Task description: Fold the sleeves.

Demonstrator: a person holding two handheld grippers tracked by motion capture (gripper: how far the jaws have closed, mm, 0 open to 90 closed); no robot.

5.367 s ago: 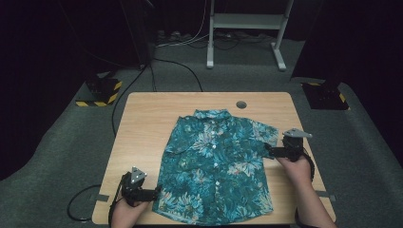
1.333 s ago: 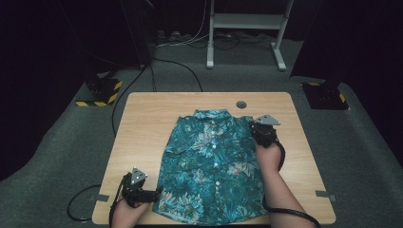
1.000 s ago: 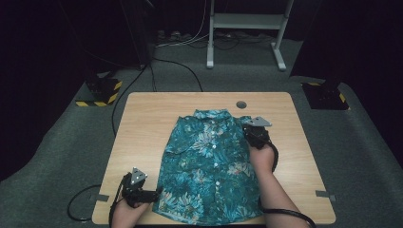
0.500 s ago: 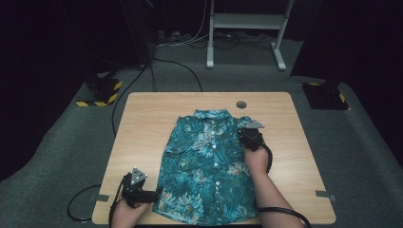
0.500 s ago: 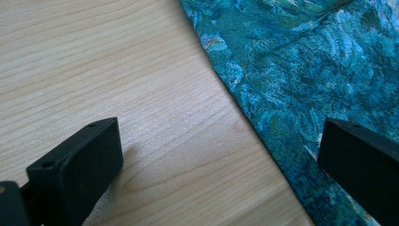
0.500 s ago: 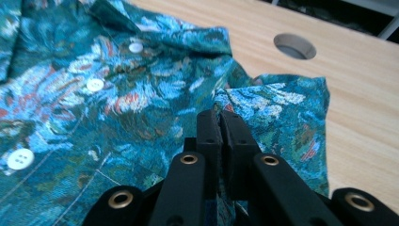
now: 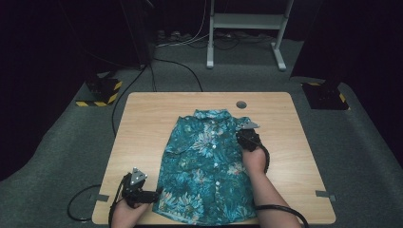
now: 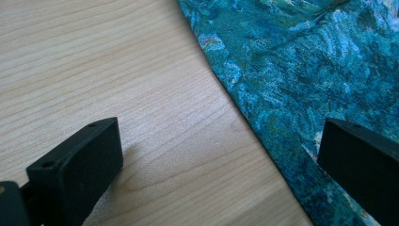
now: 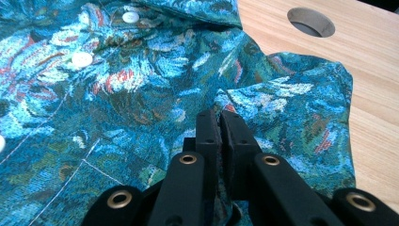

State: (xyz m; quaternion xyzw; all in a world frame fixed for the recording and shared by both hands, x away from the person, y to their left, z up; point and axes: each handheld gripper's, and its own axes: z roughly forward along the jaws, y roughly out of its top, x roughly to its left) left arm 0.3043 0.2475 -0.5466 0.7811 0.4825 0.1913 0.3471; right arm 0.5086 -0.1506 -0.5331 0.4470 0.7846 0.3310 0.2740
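Your right gripper [image 9: 219,123], jaws pinching the shirt [image 7: 204,166] sleeve [image 9: 301,113], has it folded inward; your left gripper [image 8: 226,155] waits spread at the hem.

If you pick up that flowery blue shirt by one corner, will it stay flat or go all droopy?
Probably droopy: the shirt already bunches into soft folds where the right gripper pinches its sleeve. It looks thin and light, lying flat on the table, so it would likely drag and wrinkle rather than slide stiffly.

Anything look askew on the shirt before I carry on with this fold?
The shirt's right sleeve is folded over onto the chest and bunched, pinched in the shut right gripper. The rest lies flat and buttoned on the table. The left gripper sits open astride the hem corner. Nothing looks damaged.
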